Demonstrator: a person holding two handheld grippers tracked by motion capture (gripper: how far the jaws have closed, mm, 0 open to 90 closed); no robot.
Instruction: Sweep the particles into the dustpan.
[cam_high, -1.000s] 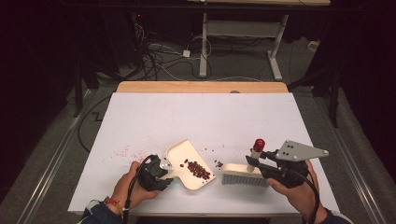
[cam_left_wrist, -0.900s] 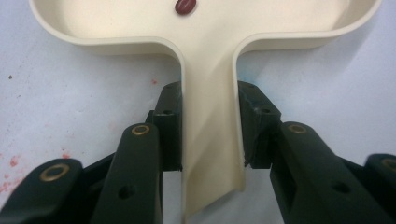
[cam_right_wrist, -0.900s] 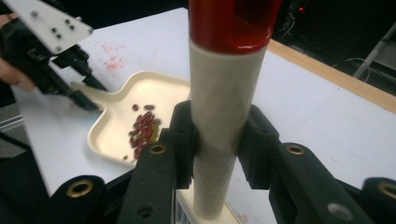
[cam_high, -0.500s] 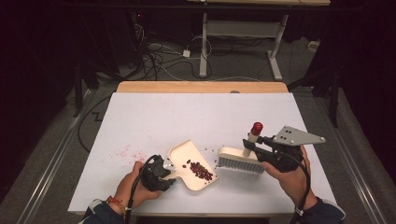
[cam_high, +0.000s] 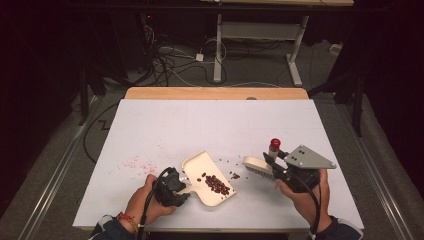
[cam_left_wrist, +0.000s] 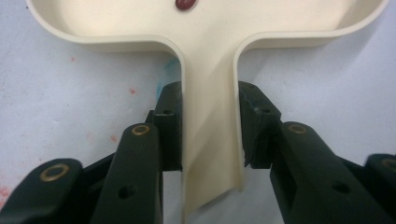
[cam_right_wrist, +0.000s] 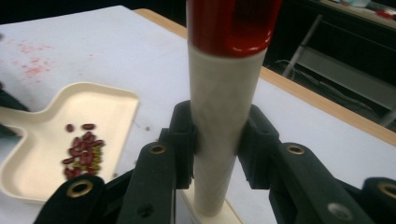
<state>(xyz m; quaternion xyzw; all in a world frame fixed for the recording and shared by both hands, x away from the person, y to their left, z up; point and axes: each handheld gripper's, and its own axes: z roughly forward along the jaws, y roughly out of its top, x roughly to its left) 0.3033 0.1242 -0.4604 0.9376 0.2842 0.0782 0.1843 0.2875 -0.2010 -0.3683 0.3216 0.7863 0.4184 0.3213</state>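
A cream dustpan lies on the white table near the front, with a heap of dark red beans in it. My left gripper is shut on the dustpan's handle; both pads press its sides. One bean lies in the pan near the handle. My right gripper is shut on the cream, red-capped handle of a hand brush. The brush's bristle head rests on the table right of the pan. The dustpan and beans lie to the left in the right gripper view.
A few loose beans lie on the table between pan and brush. Reddish stains mark the white sheet at the front left. A wooden table edge runs along the back. Cables and a desk frame stand on the floor beyond.
The brush first swept left toward the pan, then drew back to the right. The dustpan has turned a little, its mouth now facing more to the front right.
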